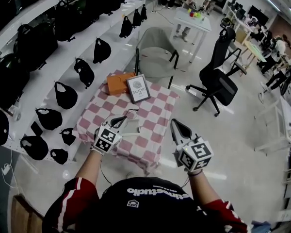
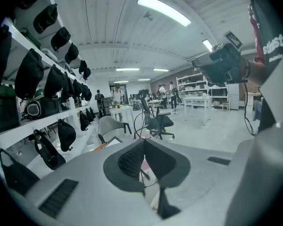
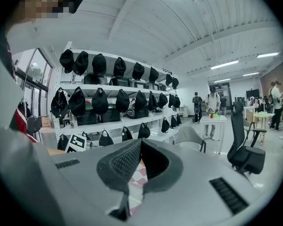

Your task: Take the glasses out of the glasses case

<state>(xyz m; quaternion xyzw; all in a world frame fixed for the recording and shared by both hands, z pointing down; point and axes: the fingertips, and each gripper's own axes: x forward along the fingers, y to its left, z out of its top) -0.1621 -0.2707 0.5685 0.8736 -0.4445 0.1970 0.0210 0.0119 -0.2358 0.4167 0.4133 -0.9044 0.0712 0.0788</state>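
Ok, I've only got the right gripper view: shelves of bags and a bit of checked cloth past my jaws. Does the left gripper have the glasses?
Observer: Yes. The left gripper is shut on the glasses, gripping the thin wire frame, with one round lens rim above its jaws.
Operator: Where's the case?
Observer: What looks like the white case lies on the checked table, right beside the left gripper's tips in the head view. I cannot tell whether the glasses are clear of it.
Operator: And where is my gripper relative to that?
Observer: The right gripper is by the table's right edge, apart from the case, shut on nothing.
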